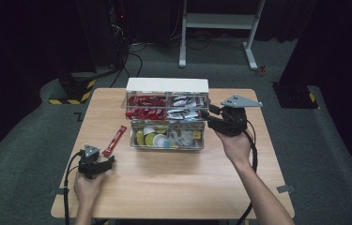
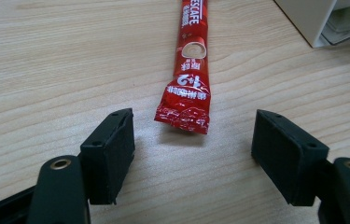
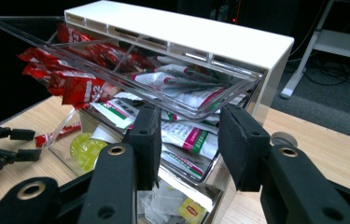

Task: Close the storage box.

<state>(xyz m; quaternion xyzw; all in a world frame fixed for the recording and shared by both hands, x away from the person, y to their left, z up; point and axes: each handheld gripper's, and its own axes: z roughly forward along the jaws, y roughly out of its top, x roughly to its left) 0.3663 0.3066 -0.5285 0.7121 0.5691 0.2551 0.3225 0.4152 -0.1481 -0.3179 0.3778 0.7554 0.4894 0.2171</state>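
Left gripper [image 2: 191, 154]: rests low on the table [image 1: 173, 183] near its left front, held in the person's left hand [image 1: 87, 185]; jaws spread wide, nothing between them.
Red coffee stick [image 2: 189, 70]: lies flat on the wood just ahead of the left gripper's open jaws, its crimped end towards them, apart from both pads; in the high view it sits just left of the organiser.
Right gripper [image 3: 186, 140]: held up at the right end of the organiser in the right hand [image 1: 234, 145]; jaws partly apart. Whether the pads press on the clear drawer's rim, I cannot tell.
Clear drawer [image 3: 130, 74]: upper one, pulled out, holding red and white sachets.
Organiser [image 1: 166, 86]: white-topped, mid-table, with clear drawers.
Bottom drawer [image 1: 166, 136]: pulled forward, holding yellow and white round pods and small packets.
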